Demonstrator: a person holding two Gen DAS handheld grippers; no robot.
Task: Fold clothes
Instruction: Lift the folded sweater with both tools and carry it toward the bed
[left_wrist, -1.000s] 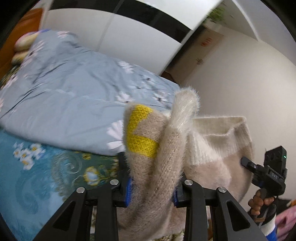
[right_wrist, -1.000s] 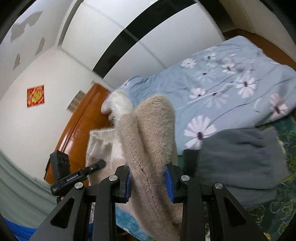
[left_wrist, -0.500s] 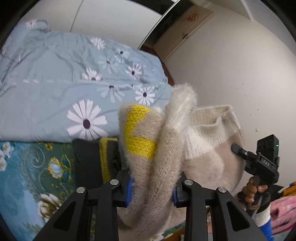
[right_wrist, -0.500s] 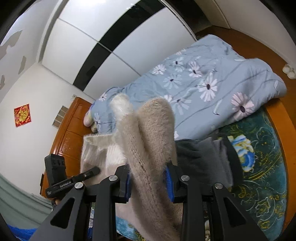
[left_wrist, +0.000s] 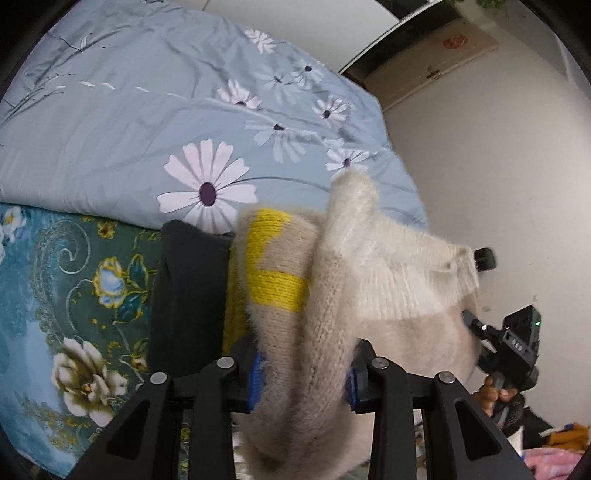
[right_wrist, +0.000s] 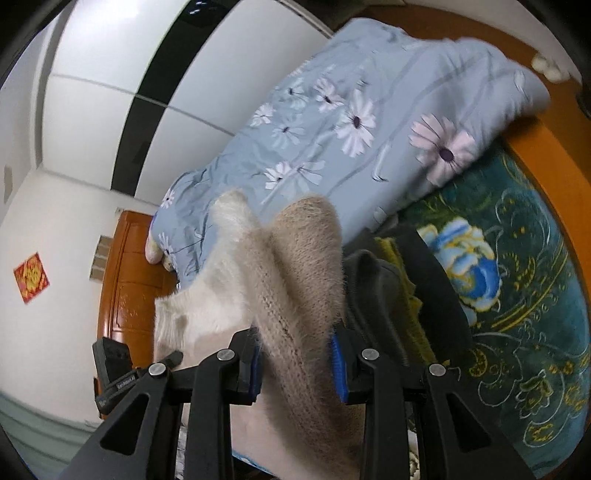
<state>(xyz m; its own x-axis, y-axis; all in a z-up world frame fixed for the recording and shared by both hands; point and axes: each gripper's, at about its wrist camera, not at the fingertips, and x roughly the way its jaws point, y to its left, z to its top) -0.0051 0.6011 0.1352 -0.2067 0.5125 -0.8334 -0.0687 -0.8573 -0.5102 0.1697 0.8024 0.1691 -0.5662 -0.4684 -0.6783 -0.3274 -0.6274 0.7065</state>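
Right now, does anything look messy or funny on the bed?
Nothing looks broken or spilled. The fuzzy sweater is bunched up, pinched in both the left gripper and the right gripper, not flat yet. Dark folded clothes lie on the bedspread.

folded clothes stack (left_wrist: 192, 295) and duvet (left_wrist: 129, 122) ahead; floral blanket (left_wrist: 55, 295) open.

The fuzzy beige knitted sweater (left_wrist: 295, 332) bulges over my left gripper (left_wrist: 303, 373) and my right gripper (right_wrist: 297, 360), hiding all fingertips. Its lower part runs off both frames' bottom edges. It also covers much of the folded dark and yellow clothes pile (right_wrist: 402, 295) behind.
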